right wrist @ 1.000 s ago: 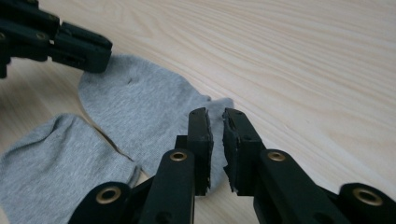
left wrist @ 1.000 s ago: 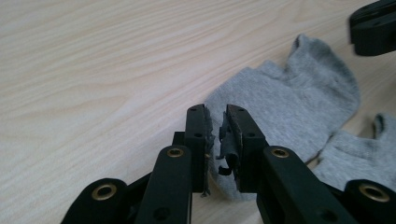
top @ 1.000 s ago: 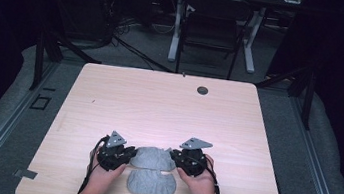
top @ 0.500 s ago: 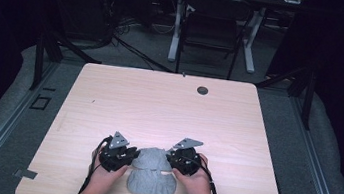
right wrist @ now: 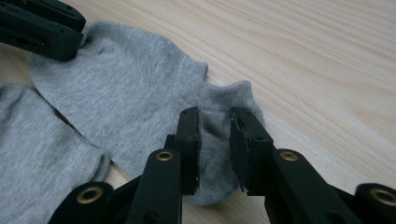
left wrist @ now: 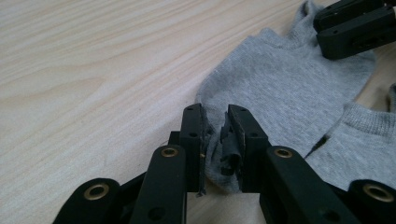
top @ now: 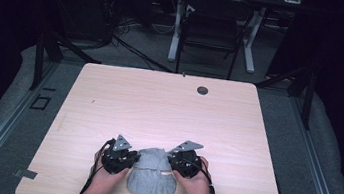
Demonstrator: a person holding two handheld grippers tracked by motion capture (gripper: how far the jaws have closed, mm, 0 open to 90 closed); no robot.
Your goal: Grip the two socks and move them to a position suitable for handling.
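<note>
Two grey ankle socks [top: 151, 174] lie overlapped at the near edge of the wooden surface [top: 168, 111], about midway between its near corners. The upper sock [left wrist: 285, 88] lies partly across the lower sock [left wrist: 359, 144].

The left tongs [left wrist: 216, 122] straddle one end of the upper sock, with a small ridge of knit bunched between the jaws and a gap still visible beside it, so the hold looks slack rather than clenched. The right tongs [right wrist: 214, 122] straddle the other end, the toe [right wrist: 219, 116]. Fabric lies flat in the gap, and the pads appear clear of it: released.

The main risk is that the fabric clings. Sock knit snags easily on the worn, ragged pad [left wrist: 229, 149] of the left tongs, so lifting that hand away could drag the end up and spoil the flat lay. Any sideways pull from either hand could also slide the upper sock off the lower one, since nothing pins them. Because the pair sits so close to the near edge, a careless withdrawal of the hands might sweep it off.

Compared with the high view a second earlier, the right tongs have just been opening, and the left opened slightly. Both hands sit in much the same spot, and the socks have not visibly shifted.
</note>
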